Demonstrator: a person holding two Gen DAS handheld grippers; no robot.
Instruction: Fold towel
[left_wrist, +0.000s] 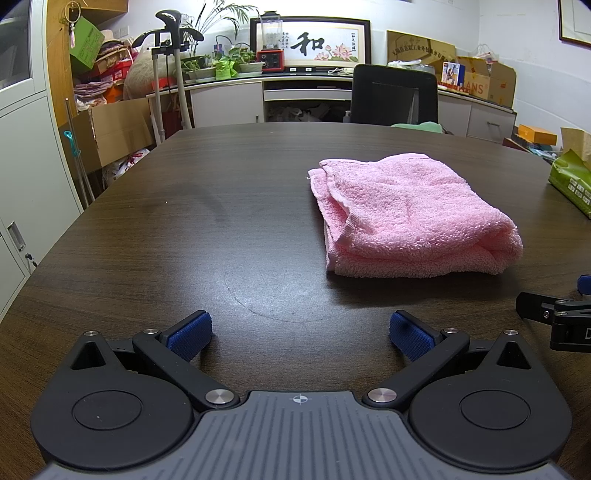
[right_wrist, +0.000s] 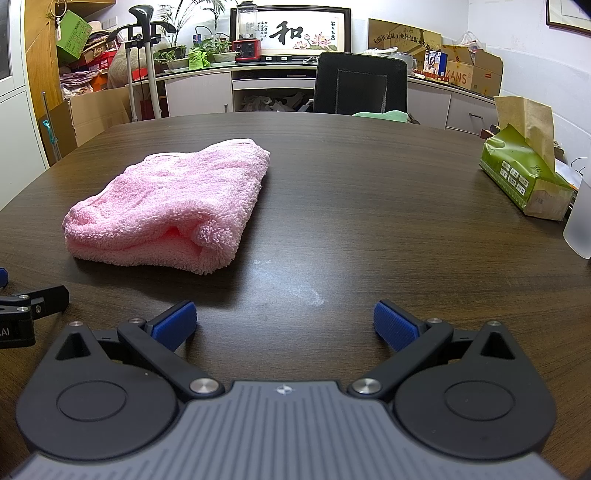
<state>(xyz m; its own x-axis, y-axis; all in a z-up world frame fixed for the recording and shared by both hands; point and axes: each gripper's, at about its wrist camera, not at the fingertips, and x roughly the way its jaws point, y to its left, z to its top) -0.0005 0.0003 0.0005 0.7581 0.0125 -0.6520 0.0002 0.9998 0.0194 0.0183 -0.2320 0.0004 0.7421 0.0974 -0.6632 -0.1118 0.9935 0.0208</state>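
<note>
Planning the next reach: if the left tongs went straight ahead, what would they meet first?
Probably nothing: bare table lies ahead of the open left tongs; the towel sits right of that line.

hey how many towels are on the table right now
1. A pink towel, already folded into a bundle, lies on the dark table ahead of both open grippers, right of the left gripper and left of the right gripper. Nothing suggests another is hidden.

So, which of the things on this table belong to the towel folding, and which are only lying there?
Belong to the job:
- pink towel, already folded into a bundle
- left hand-held gripper, open
- right hand-held gripper, open
- table, the work surface

Only lying about:
- green tissue pack
- frosted cup
- black chair behind the table
</note>
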